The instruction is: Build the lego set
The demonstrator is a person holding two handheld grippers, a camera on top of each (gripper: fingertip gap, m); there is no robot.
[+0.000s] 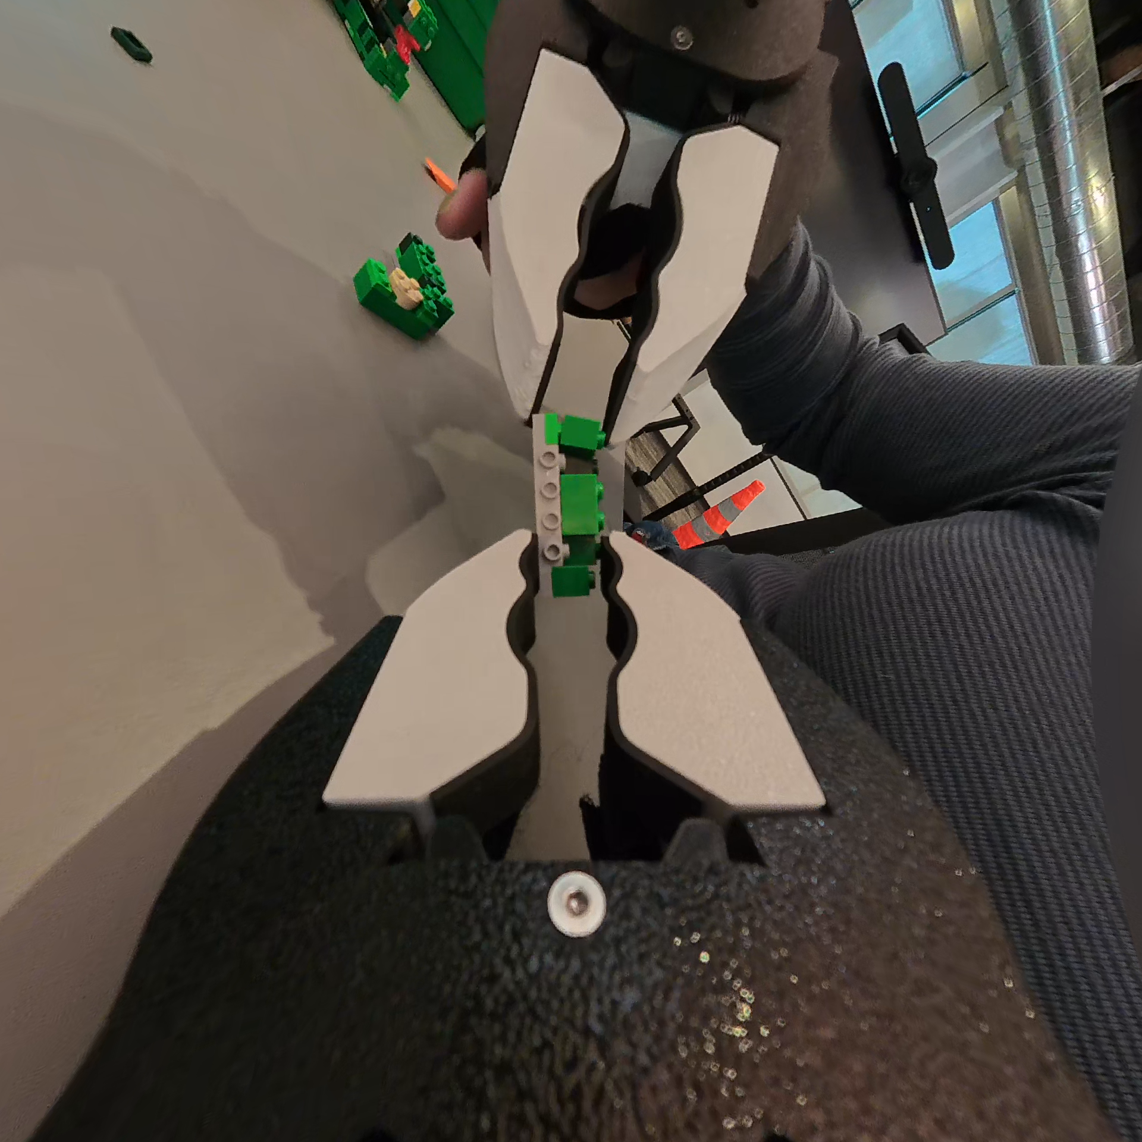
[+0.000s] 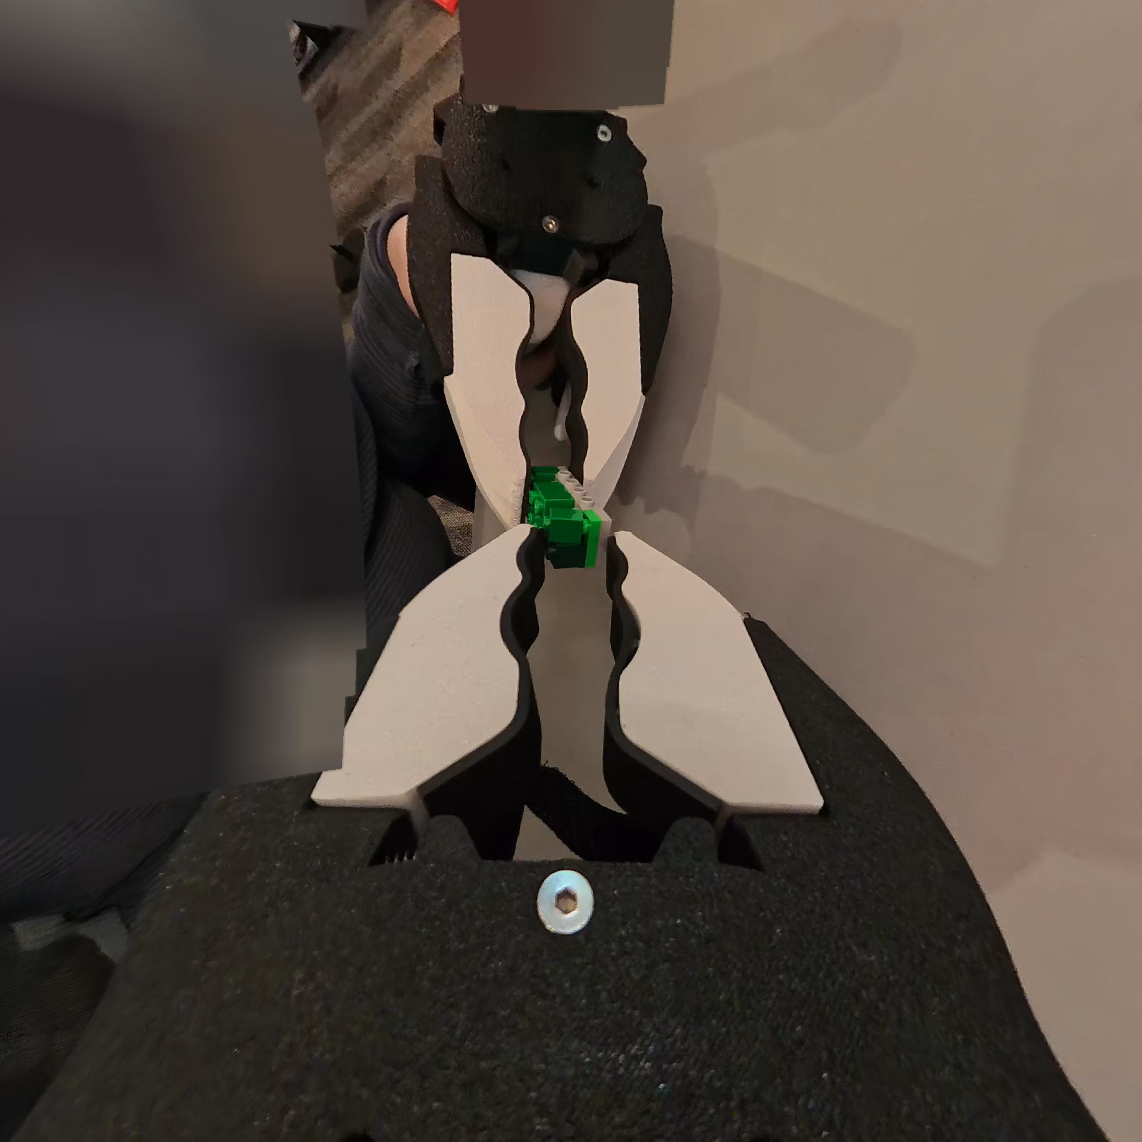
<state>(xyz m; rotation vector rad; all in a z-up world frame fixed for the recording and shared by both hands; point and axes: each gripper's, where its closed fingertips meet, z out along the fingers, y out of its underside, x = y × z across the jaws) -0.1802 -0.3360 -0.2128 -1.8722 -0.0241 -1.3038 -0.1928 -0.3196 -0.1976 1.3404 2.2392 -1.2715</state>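
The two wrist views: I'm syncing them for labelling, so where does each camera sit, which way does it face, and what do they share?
Left wrist view: sits on the left tongs, facing along their fingers at the grey-and-green lego strip; the right tongs, a thumb, a dark sleeve and the white table show.
Right wrist view: sits on the right tongs, facing the opposite way; left tongs and sleeve show.
Shared: the strip, gripped at both ends.
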